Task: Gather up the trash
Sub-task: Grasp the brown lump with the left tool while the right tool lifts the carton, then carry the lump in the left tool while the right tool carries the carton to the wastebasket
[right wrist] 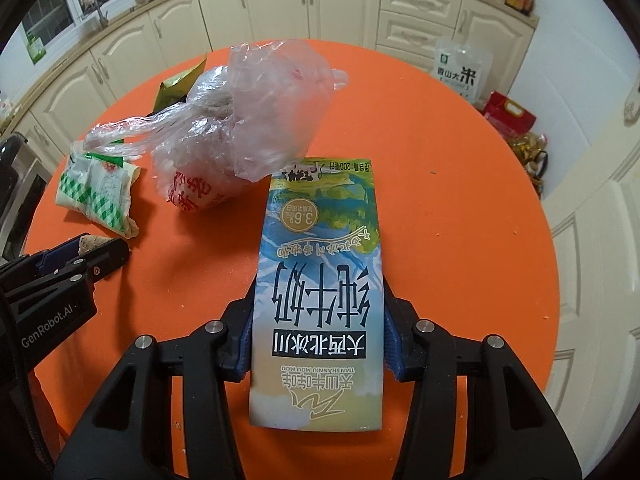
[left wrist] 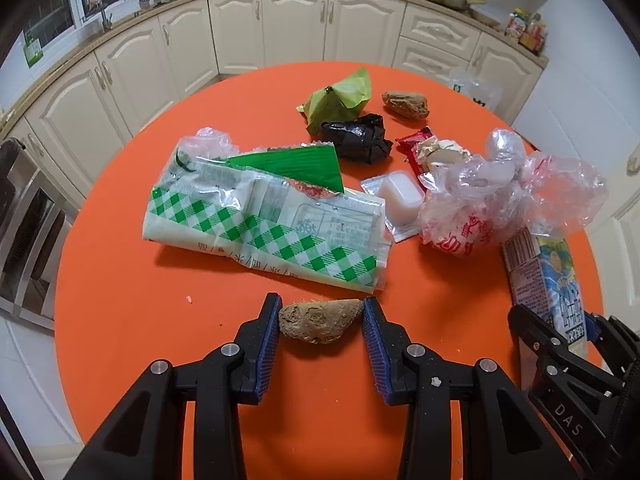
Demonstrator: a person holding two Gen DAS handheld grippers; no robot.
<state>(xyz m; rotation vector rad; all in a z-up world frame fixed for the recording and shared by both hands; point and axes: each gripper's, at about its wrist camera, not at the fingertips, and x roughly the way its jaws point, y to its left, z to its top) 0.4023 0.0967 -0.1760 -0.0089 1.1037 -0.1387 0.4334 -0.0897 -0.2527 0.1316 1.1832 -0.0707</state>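
My left gripper (left wrist: 320, 314) is shut on a brown lumpy scrap (left wrist: 318, 320), its blue pads touching both ends, low over the orange round table (left wrist: 140, 320). My right gripper (right wrist: 318, 316) is shut on a blue and green milk carton (right wrist: 320, 272) lying flat on the table; the carton also shows in the left wrist view (left wrist: 548, 280). Beyond lie a green-checked wrapper (left wrist: 260, 220), a crumpled clear plastic bag (left wrist: 500, 192), a black wrapper (left wrist: 360, 140), a green paper wrapper (left wrist: 340, 98), a second brown lump (left wrist: 406, 105), a red wrapper (left wrist: 416, 144) and a small white sachet (left wrist: 398, 200).
Cream kitchen cabinets (left wrist: 296, 28) curve behind the table. An oven (left wrist: 24, 232) stands at the left. A rice bag (right wrist: 460, 70) and a red gift box (right wrist: 508, 116) sit on the floor at the right. Bare orange tabletop (right wrist: 460, 220) lies right of the carton.
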